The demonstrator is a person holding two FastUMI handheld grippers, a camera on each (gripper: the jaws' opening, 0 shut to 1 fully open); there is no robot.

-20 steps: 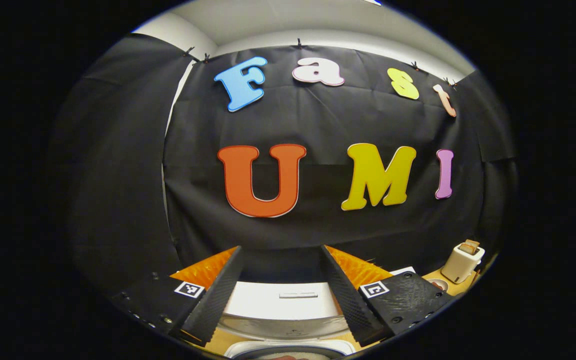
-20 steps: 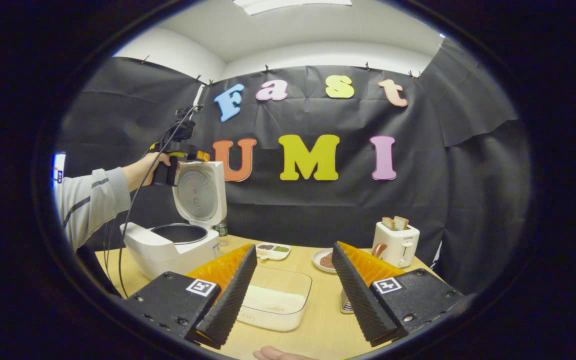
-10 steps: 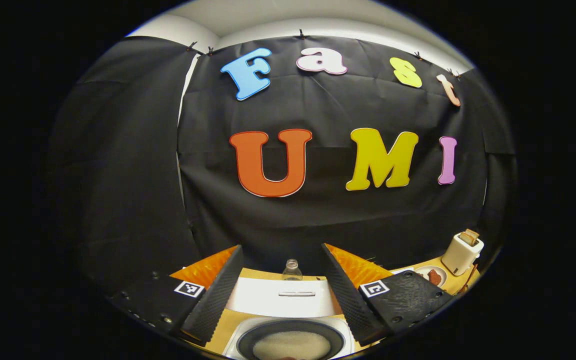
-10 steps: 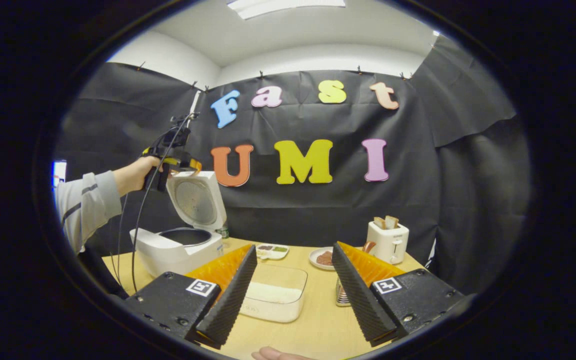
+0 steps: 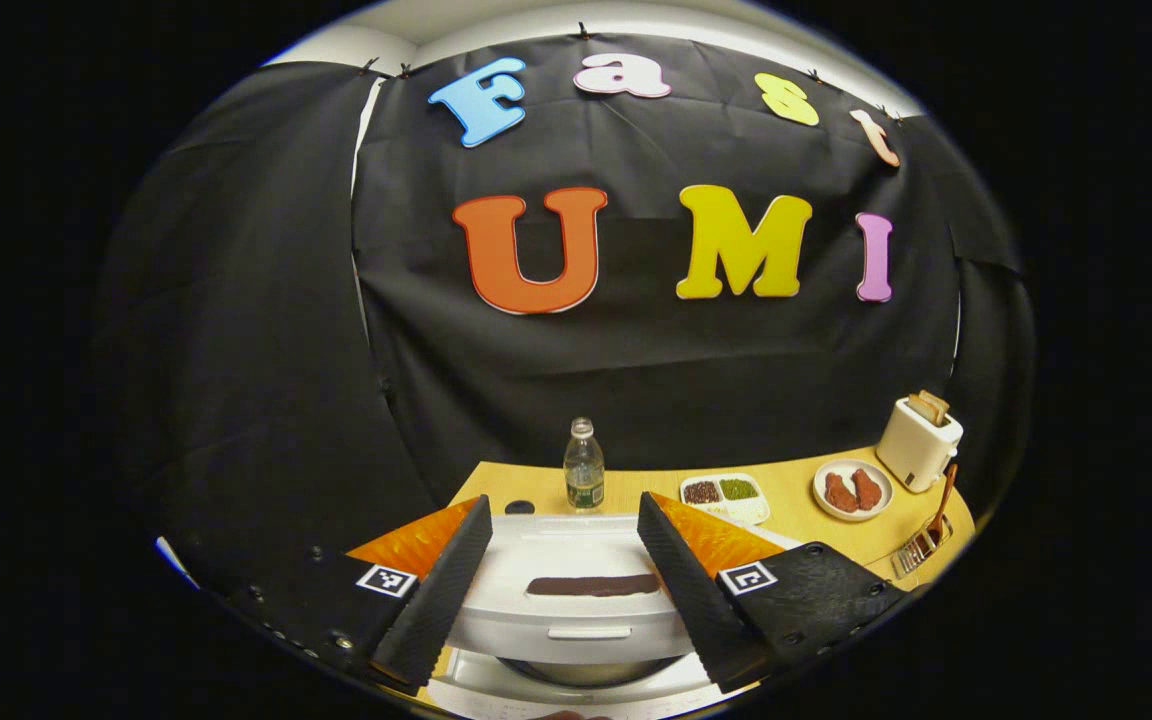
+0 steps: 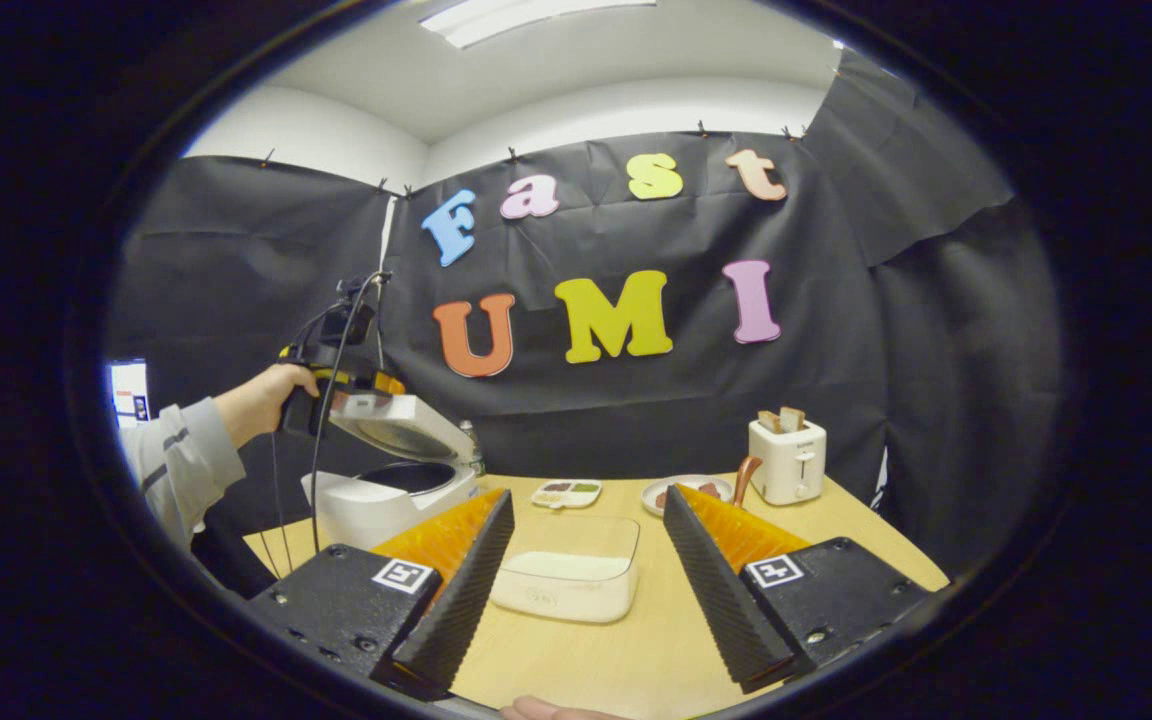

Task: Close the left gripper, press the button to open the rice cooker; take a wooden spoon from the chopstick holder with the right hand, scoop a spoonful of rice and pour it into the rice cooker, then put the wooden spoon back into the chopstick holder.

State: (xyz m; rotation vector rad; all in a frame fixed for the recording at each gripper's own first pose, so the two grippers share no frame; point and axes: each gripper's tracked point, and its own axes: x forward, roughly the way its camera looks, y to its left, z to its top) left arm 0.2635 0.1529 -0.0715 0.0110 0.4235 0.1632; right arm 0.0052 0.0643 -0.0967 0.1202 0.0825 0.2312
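Rice cooker (image 6: 391,480), white, rounded body, stands at the left of the pale wooden worktop (image 6: 626,650); its lid (image 6: 401,428) is tilted partway down over the dark inner pot. Left gripper (image 6: 341,385), held in a hand (image 6: 261,400) with a grey sleeve, sits at the lid's raised edge in the right gripper view. From the left gripper view the lid (image 5: 571,590) is seen from above, smooth white plastic with a dark slot, lying between that gripper's fingers (image 5: 436,600), which stand wide apart and hold nothing. Behind it: a clear bottle (image 5: 583,465), a divided dish (image 5: 723,493) of dark and green grains, a round plate (image 5: 852,490) with two reddish pieces, a cream toaster (image 5: 919,442) with bread, and a wire chopstick holder (image 5: 921,545) bearing the wooden spoon (image 5: 941,500) (handle leaning outward). Right gripper (image 6: 586,600) hovers low over the worktop, its ridged fingers wide and empty; between them lies a clear rectangular container (image 6: 568,580) of white rice. The wooden spoon (image 6: 744,475) shows beside the toaster (image 6: 788,458).
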